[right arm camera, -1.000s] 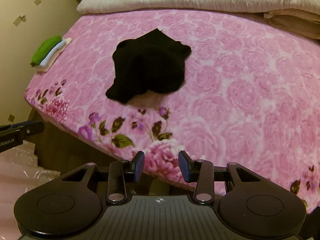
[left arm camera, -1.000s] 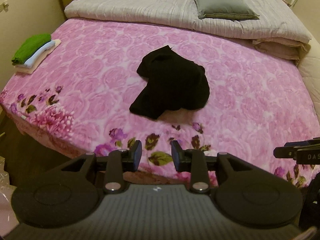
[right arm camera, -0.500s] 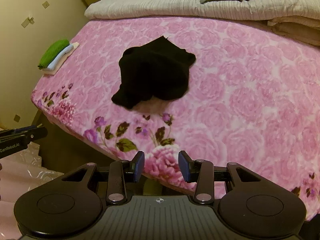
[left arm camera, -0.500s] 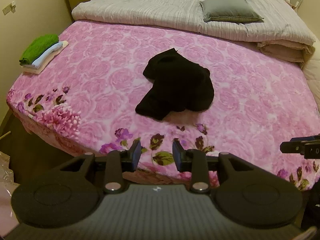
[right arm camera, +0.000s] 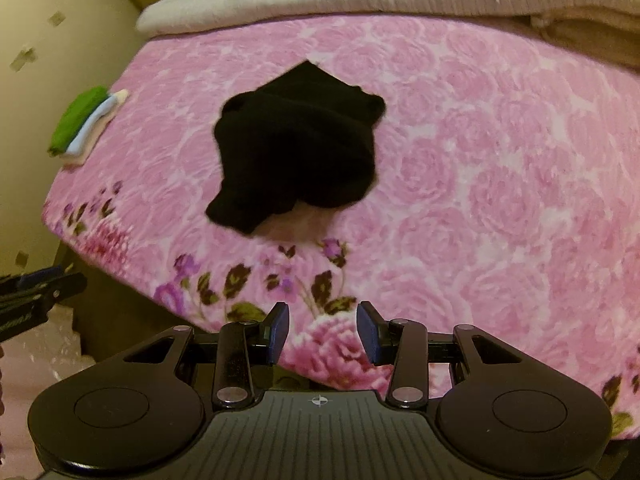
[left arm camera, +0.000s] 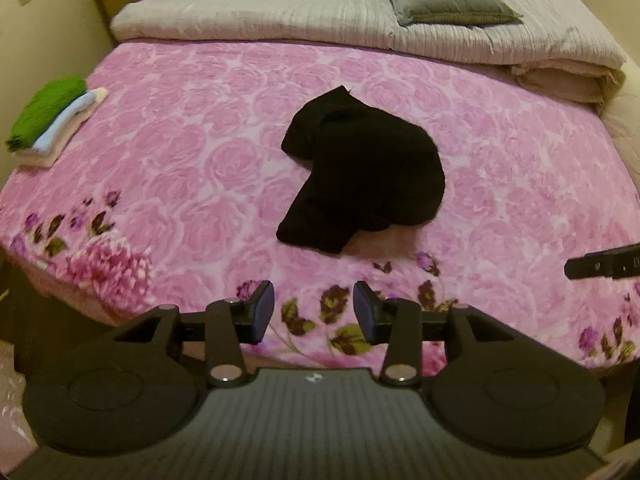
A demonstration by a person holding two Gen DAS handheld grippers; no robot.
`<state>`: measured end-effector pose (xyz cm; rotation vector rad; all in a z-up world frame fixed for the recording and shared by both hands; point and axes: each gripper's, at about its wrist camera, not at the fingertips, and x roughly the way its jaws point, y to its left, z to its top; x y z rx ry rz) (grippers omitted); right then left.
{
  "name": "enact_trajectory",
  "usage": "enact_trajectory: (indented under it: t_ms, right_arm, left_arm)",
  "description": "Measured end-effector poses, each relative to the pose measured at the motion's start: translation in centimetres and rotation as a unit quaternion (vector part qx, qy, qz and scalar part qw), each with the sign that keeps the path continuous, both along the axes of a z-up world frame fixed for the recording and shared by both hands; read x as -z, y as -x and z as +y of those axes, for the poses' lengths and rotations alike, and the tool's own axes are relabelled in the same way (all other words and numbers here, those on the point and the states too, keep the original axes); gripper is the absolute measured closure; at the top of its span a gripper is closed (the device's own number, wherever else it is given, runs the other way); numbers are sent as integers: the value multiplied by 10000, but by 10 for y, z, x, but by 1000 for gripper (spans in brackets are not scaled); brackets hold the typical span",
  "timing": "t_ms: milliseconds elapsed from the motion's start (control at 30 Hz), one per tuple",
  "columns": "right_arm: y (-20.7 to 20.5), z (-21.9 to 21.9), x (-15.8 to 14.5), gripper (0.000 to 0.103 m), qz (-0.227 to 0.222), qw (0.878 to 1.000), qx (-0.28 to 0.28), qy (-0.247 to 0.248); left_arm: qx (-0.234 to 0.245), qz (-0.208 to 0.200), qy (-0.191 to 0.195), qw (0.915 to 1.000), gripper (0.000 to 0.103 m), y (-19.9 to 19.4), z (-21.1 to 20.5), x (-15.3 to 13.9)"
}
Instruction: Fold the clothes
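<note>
Hovering: both grippers hang over the near bed edge, short of the cloth
Left gripper (left arm camera: 314,312): fingers apart, nothing between them
Right gripper (right arm camera: 322,333): fingers apart, nothing held; its tip also shows at the right edge of the left view
Black garment (left arm camera: 362,172): crumpled heap mid-bed on the pink blanket (left arm camera: 168,168), one lobe trailing toward the near edge; not flat, no clean fold lines
Garment, right view (right arm camera: 298,152): same heap, blurred, well apart from the fingers
Stack (left arm camera: 50,120): green, blue and cream pieces folded flat, piled at the left edge of the bed, well apart from the black one
Done, as it lies: the stack pieces lie folded
Left, as judged: black garment reads as unfolded, needs spreading flat, then folding
Background: grey pillow (left arm camera: 448,2) on a light quilt (left arm camera: 260,20) at the head of the bed
Progress call: partway, one loose item showing; any others off-frame can't be told
</note>
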<state>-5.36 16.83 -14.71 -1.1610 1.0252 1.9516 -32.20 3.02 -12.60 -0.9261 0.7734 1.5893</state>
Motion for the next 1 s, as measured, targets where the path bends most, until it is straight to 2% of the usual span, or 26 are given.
enact_trajectory:
  t_ms: [267,500,700,1000]
  right_arm:
    - [33,30,29,61,-163,9931,1123,294]
    - [41,30,50,61,-253,9794,1954,434]
    - [42,33,66,61,-410,9740,2143,606]
    - [30,68,84,61,-358,9776,1965,661]
  left_arm:
    - [919,-354,314,9946,61,63,59,31]
    - [1572,-547,503,9848,59,76,96,62]
    - [1922,-565,560,9781,58,66,110,82]
    - [1785,-513,562,9810,57,34,126,97]
